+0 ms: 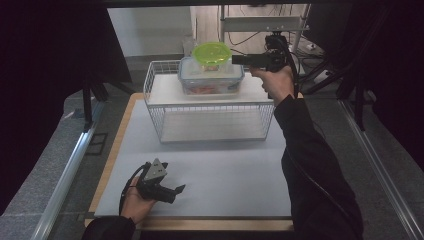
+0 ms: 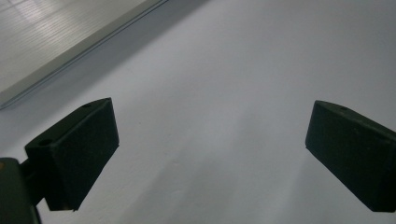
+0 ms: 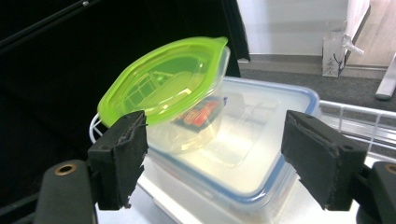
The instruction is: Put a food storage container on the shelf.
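Green-lidded round container [image 1: 212,54] sits on top of a larger clear box with a blue-rimmed lid [image 1: 211,76], itself on the top shelf of a white wire rack [image 1: 159,107] on the table [image 1: 235,170]. Just beside the box, the right gripper [image 1: 239,59] is level with the round container, jaws spread and gripping nothing. Well in front of the rack, the left gripper [image 1: 176,190] rests on the table, jaws wide and empty.

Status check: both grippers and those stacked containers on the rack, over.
Right gripper open, level with green-lidded container, not gripping. That sits atop blue-rimmed box on wire rack. Left gripper open over table. Nothing in between.
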Available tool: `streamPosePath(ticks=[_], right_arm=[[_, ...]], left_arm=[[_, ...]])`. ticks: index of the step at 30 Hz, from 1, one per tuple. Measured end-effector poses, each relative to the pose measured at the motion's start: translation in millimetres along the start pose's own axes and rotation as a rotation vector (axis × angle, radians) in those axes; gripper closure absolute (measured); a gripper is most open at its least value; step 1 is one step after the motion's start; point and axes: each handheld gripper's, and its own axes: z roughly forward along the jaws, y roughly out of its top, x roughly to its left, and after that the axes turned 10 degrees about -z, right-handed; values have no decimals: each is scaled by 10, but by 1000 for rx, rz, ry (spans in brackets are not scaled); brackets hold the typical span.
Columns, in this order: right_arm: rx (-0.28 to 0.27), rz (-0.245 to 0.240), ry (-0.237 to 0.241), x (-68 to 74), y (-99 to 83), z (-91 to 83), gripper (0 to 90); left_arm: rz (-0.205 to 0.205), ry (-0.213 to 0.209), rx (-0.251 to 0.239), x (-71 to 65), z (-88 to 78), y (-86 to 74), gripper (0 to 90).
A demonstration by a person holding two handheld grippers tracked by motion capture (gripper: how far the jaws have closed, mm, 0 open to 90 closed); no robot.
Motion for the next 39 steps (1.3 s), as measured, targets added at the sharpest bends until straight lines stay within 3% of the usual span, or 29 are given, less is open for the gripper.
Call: streamPosePath(ticks=[12,24,39], right_arm=[[18,-117,12,277,-230,-67,172],[42,-188,30,477,-508,-108,132],[89,-277,22,570,-1062,-126,51]], left_arm=[[0,-2,5,1,7,-1,27],[-3,-2,4,2,5,-1,27],[-8,0,5,9,4,0,27]])
